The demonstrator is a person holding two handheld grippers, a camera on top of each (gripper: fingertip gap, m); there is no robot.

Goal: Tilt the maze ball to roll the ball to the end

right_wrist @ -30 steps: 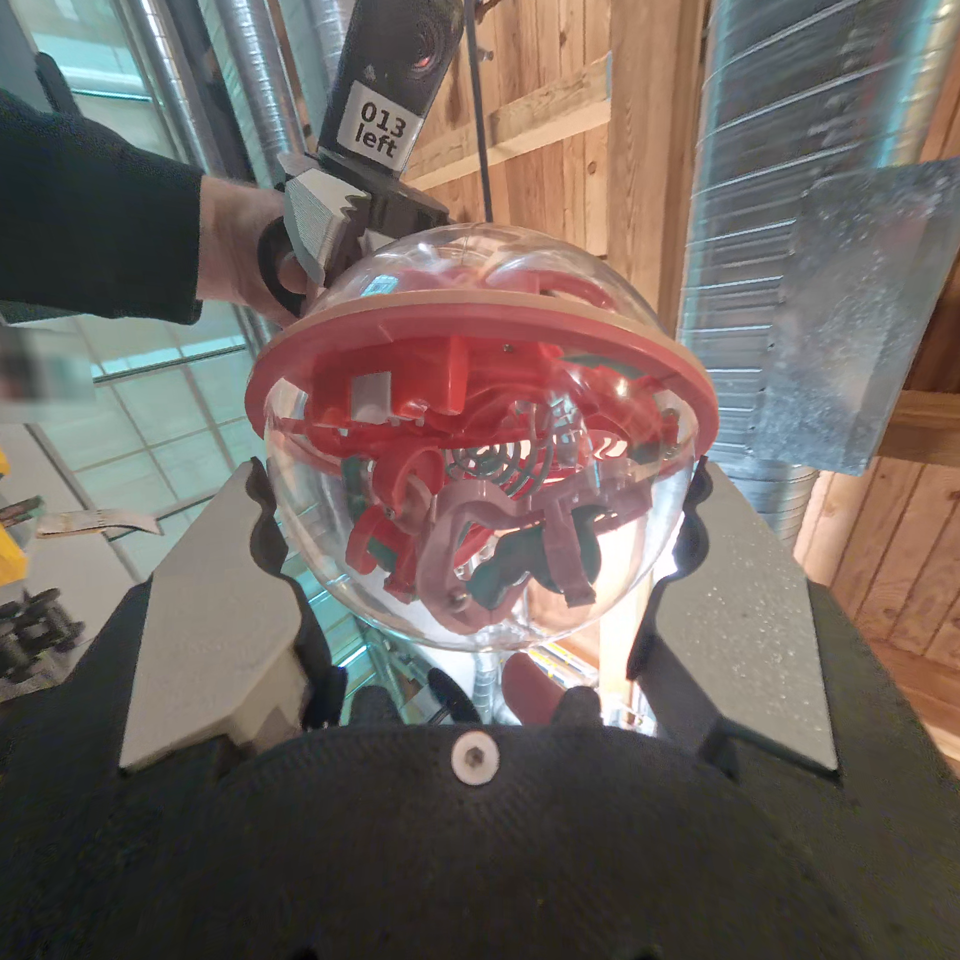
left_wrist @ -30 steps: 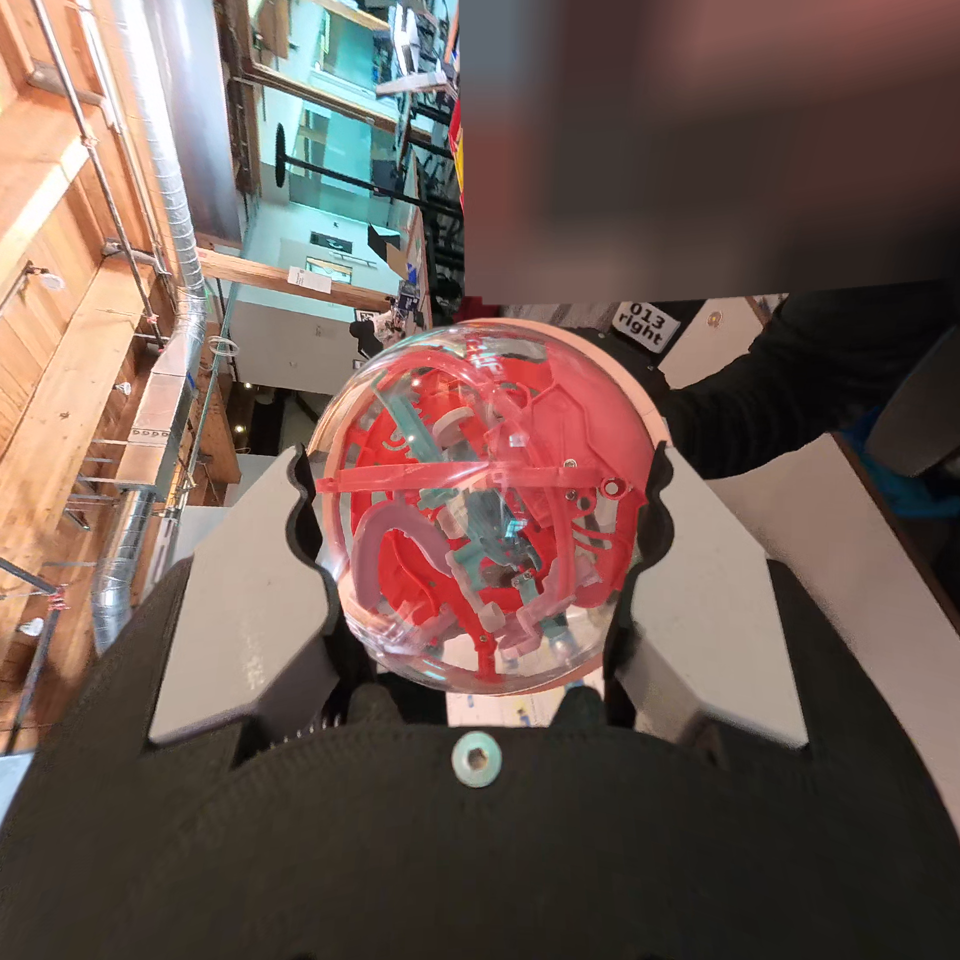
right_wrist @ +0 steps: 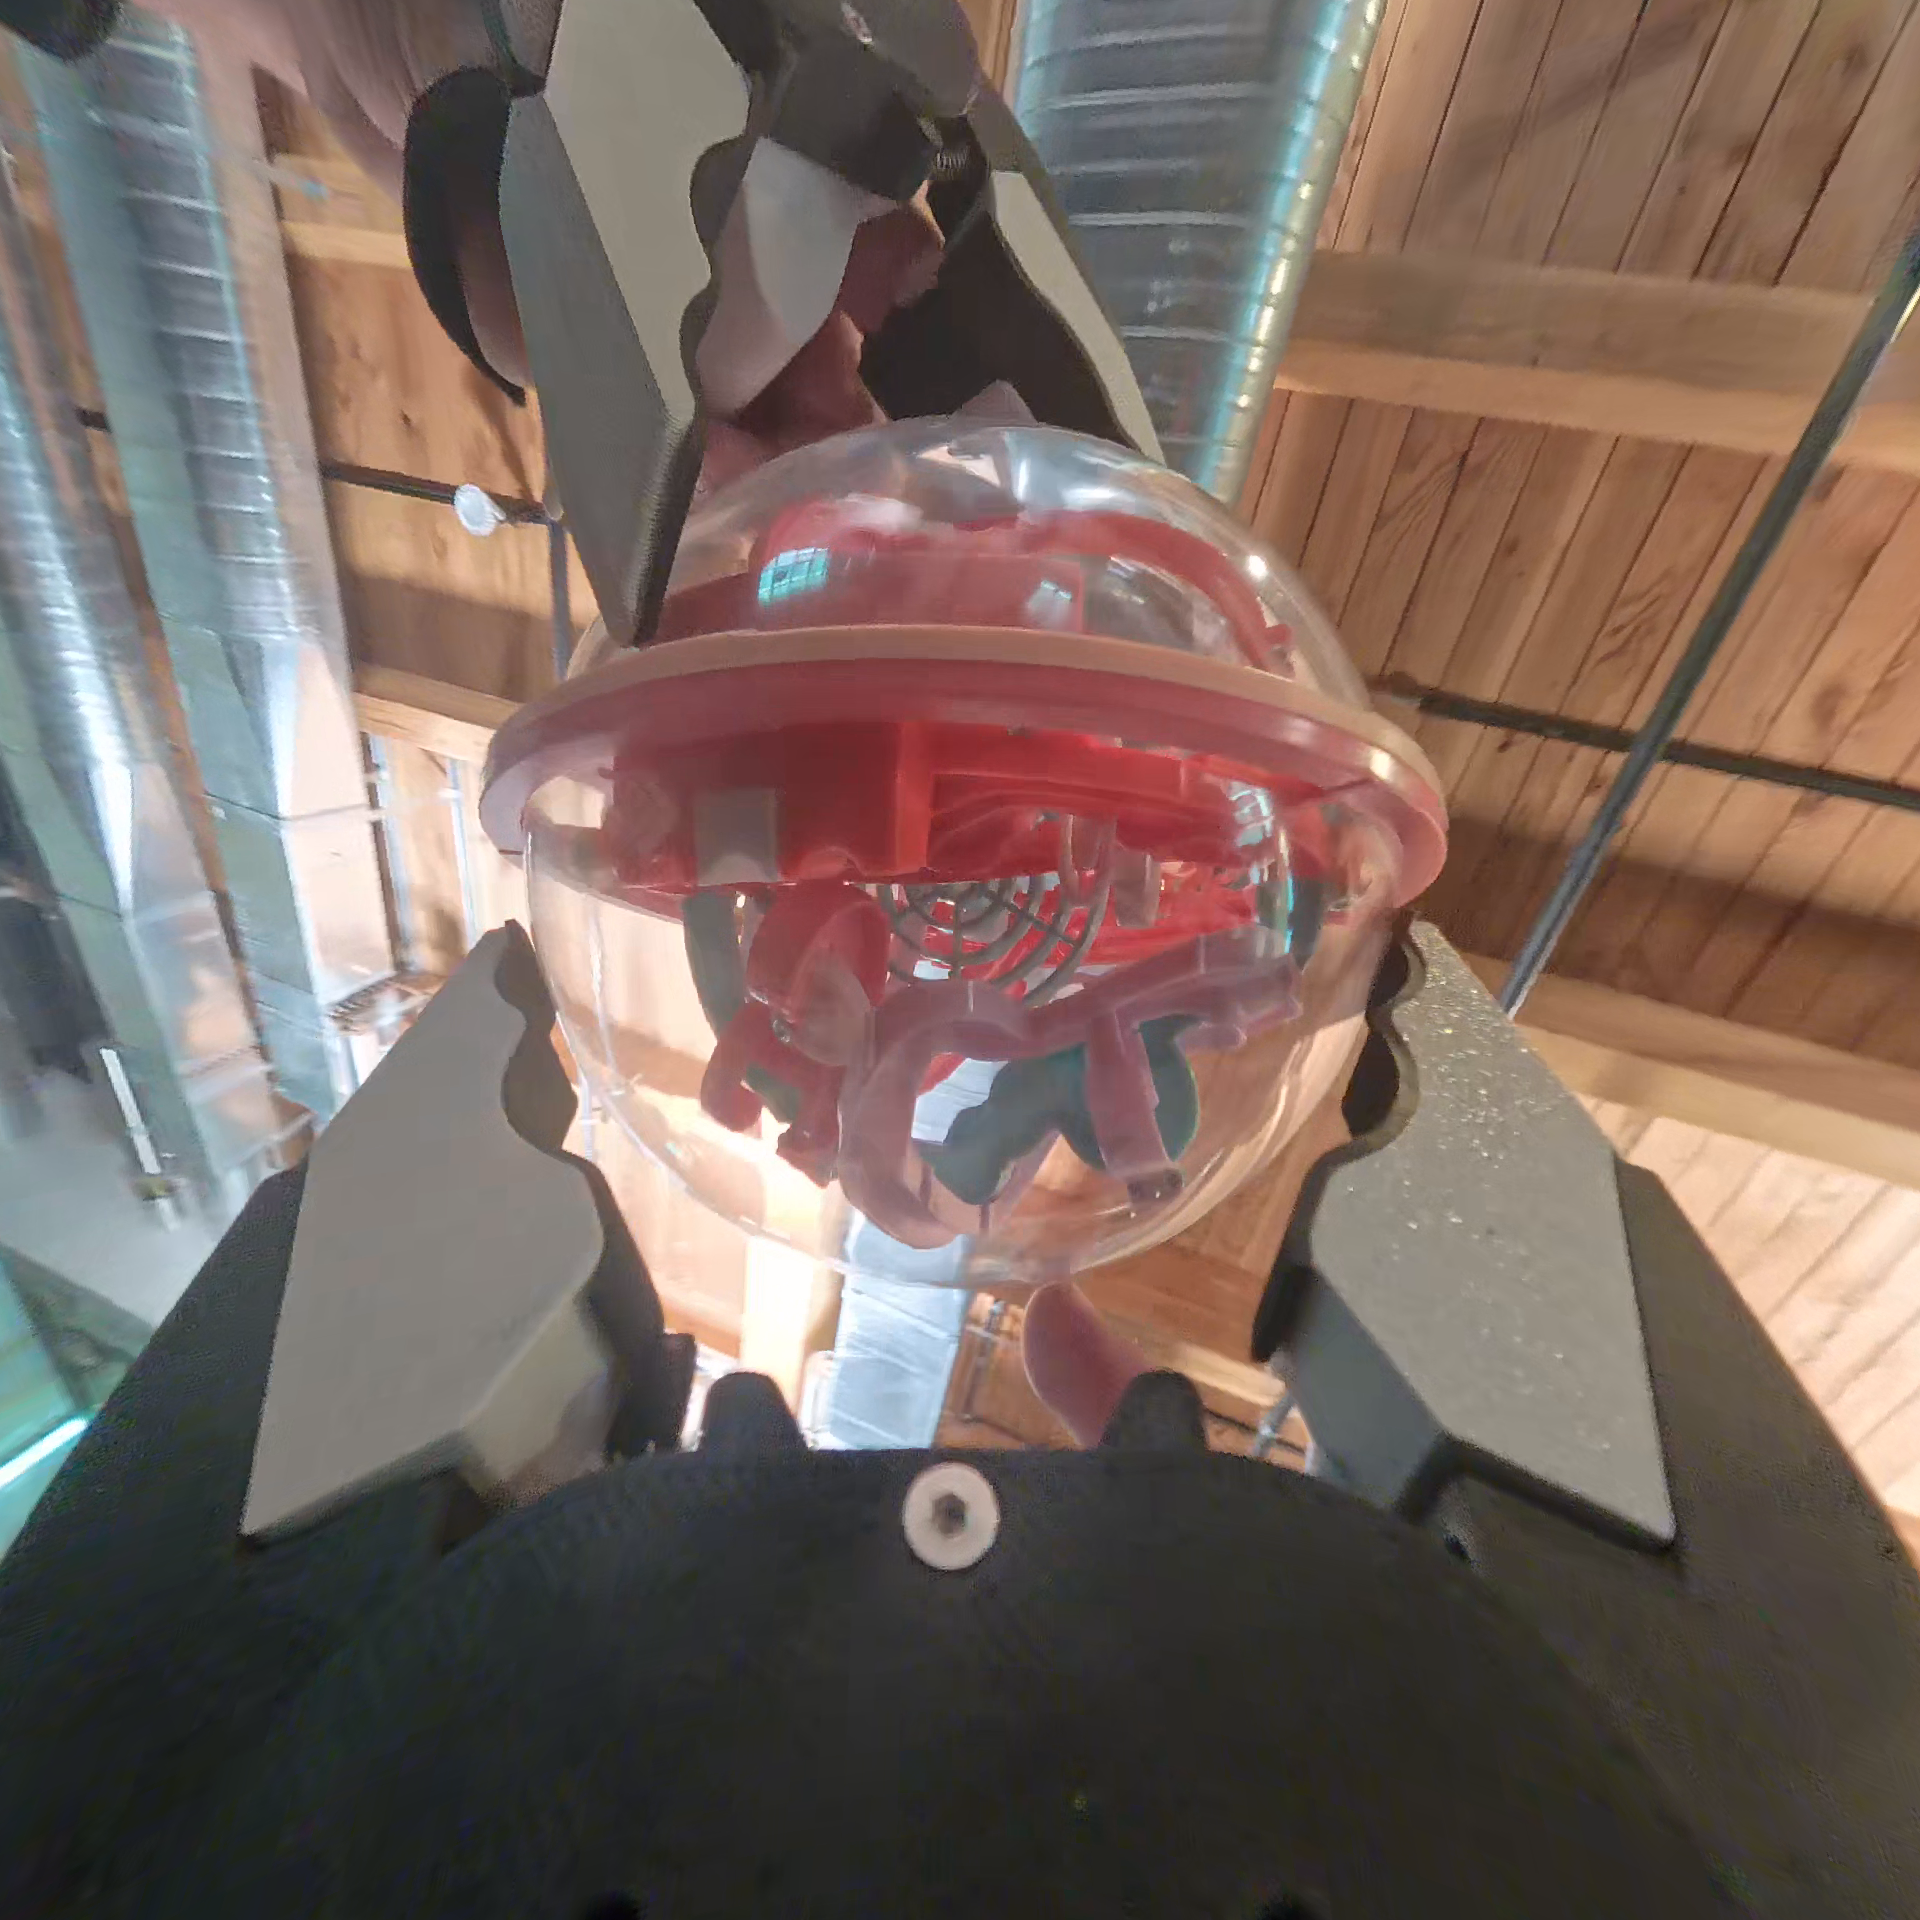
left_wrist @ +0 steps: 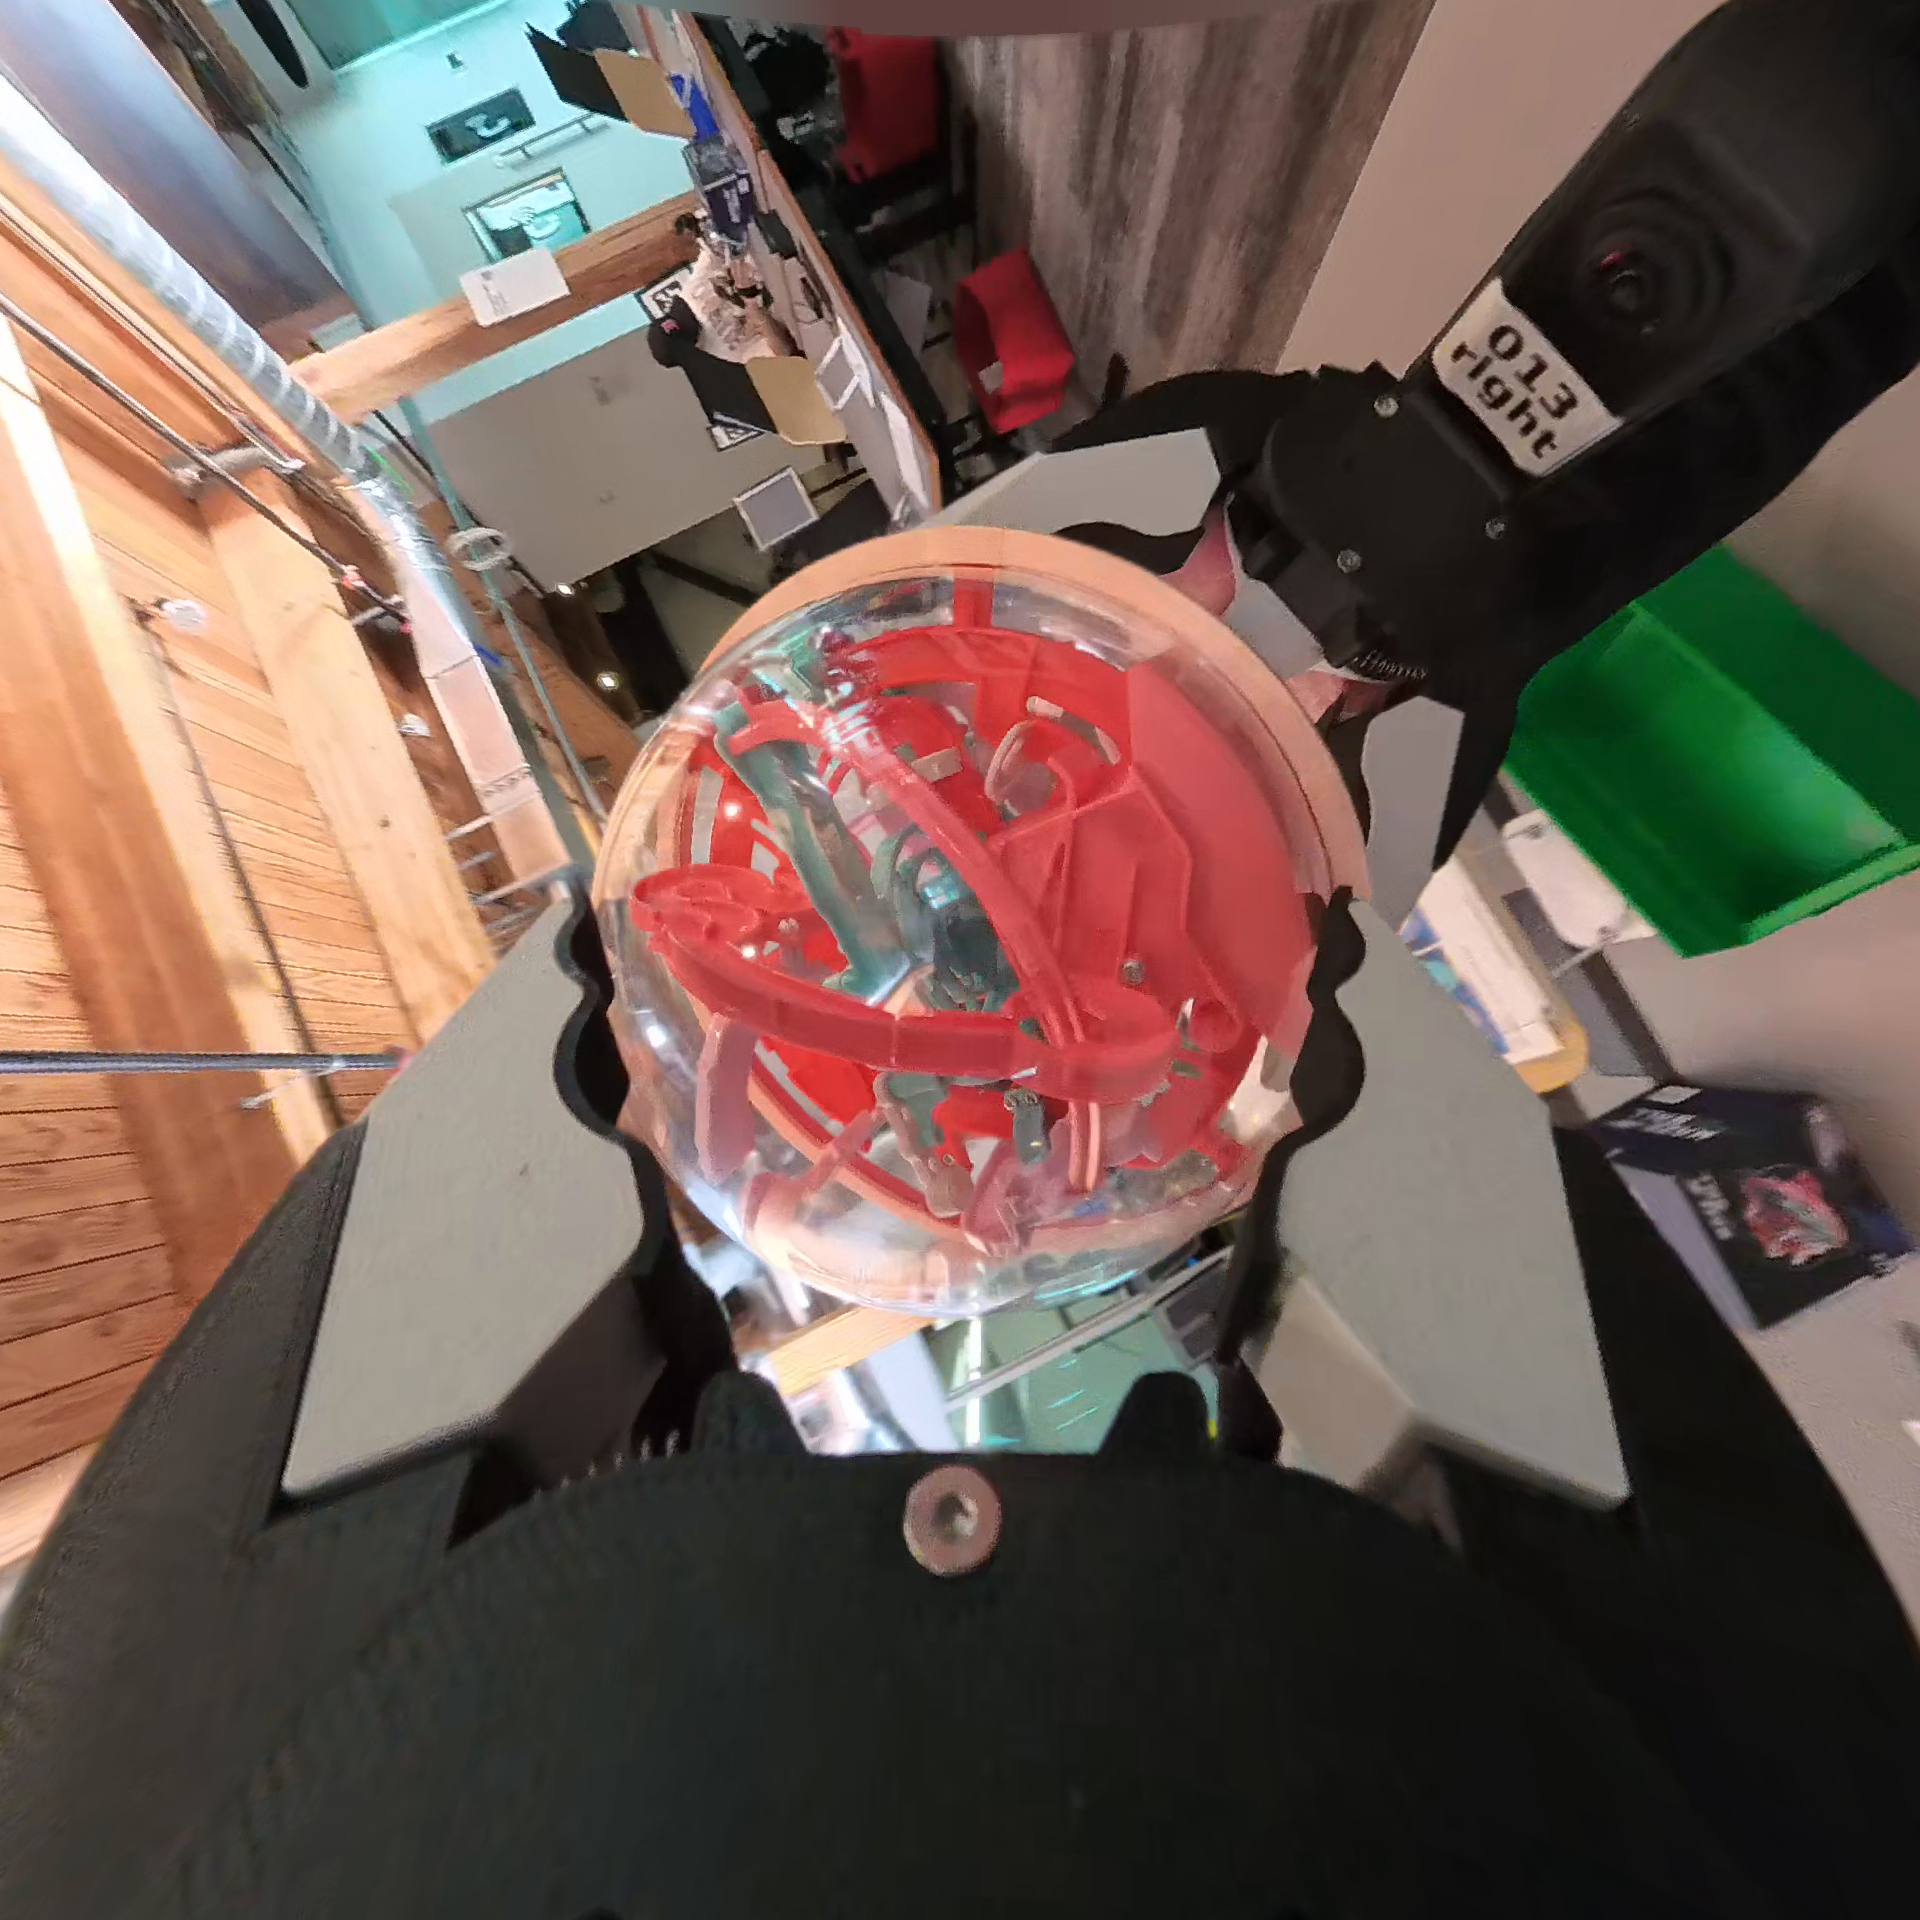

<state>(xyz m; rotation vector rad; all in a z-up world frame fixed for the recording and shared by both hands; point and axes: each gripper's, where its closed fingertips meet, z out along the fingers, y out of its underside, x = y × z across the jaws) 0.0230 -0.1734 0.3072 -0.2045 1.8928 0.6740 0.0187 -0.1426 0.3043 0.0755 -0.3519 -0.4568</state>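
The maze ball [left_wrist: 966, 935] is a clear sphere with red, pink and teal tracks inside and a pink rim around its middle. It is held up in the air between both grippers. My left gripper [left_wrist: 961, 987] is shut on it, both dark pads pressing on the clear shell. My right gripper [right_wrist: 956, 1039] is shut on the ball's [right_wrist: 956, 883] lower half, just under the rim. The right gripper also shows in the left wrist view [left_wrist: 1351, 582] behind the rim. The left gripper shows in the right wrist view [right_wrist: 727, 312] above the ball. I cannot make out the small ball inside.
A green bin [left_wrist: 1714, 779] and a dark box [left_wrist: 1766, 1195] sit on a desk to the right. A wooden ceiling with a silver duct [right_wrist: 1195, 208] and a metal rod [right_wrist: 1714, 571] is overhead. Red chairs [left_wrist: 1013, 332] stand farther off.
Both grippers have turned with the ball; its rim now faces the upper right in the left wrist view. The left gripper now sits straight above the ball in the right wrist view. Both grasps held.
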